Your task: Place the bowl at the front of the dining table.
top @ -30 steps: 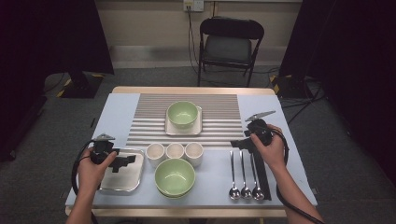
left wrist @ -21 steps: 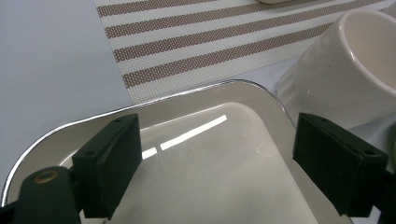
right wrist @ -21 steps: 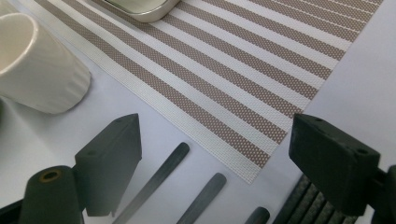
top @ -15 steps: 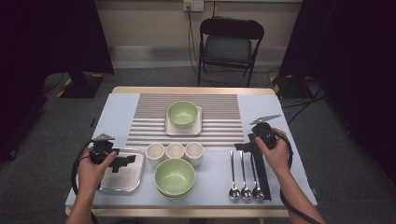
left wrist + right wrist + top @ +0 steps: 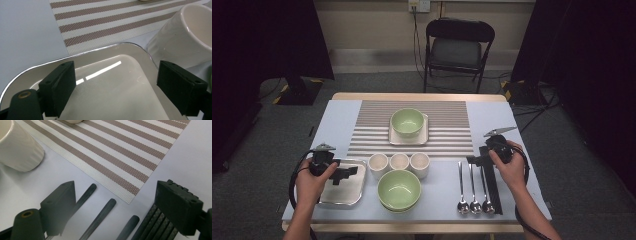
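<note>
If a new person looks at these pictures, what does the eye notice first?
Two green bowls: one on the striped mat, one at the near edge behind three white cups. The left tool hovers open over the steel tray; the right tool hovers open above three spoons.

Left gripper (image 5: 115, 92): jaws spread wide above the tray (image 5: 105, 82). A white cup (image 5: 185, 37) stands beside the tray's corner; the striped mat (image 5: 112, 20) lies beyond.

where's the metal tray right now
In the high view the metal tray sits at the table's front left, under the left gripper, beside the three white cups.
</note>
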`<state>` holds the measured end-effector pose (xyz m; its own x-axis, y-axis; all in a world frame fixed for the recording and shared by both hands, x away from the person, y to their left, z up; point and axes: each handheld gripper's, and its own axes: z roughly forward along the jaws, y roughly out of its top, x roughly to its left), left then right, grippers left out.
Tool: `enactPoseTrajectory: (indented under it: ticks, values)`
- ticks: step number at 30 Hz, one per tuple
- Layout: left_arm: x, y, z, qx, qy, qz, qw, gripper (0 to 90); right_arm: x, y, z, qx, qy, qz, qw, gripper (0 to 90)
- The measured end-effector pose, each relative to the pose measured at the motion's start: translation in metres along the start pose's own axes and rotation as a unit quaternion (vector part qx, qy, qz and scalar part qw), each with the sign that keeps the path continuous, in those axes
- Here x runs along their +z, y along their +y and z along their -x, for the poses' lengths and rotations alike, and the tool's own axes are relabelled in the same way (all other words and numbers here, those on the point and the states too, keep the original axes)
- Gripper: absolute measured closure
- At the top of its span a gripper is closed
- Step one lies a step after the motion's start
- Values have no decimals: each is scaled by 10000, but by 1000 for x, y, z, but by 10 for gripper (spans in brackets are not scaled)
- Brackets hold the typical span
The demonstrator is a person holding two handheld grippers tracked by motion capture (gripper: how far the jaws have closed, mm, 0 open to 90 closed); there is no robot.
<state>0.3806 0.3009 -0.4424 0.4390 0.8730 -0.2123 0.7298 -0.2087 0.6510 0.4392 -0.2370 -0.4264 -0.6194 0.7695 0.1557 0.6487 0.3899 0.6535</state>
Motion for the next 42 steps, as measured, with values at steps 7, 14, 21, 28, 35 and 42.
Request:
enactPoseTrajectory:
  ticks: [7,14,21,28,35,42]
  values:
    - [0,0,0,6,-7,6,10000,152,-3,-7,1,26,-27,6,10000,162]
    - [1,0,1,-11,-25,18,10000,153,-5,-15,1,44,-57,-19,10000,162]
    - [0,0,1,27,-4,14,10000,153,-5,-21,1,-10,-40,-27,10000,162]
    - [0,0,2,-6,-7,21,10000,153,-6,-29,2,32,-36,-26,10000,162]
    - [0,0,2,45,7,-4,10000,153,-6,-34,3,36,-62,-11,10000,162]
    - [0,1,3,61,-3,-5,10000,152,-6,-35,-1,5,-30,-21,10000,162]
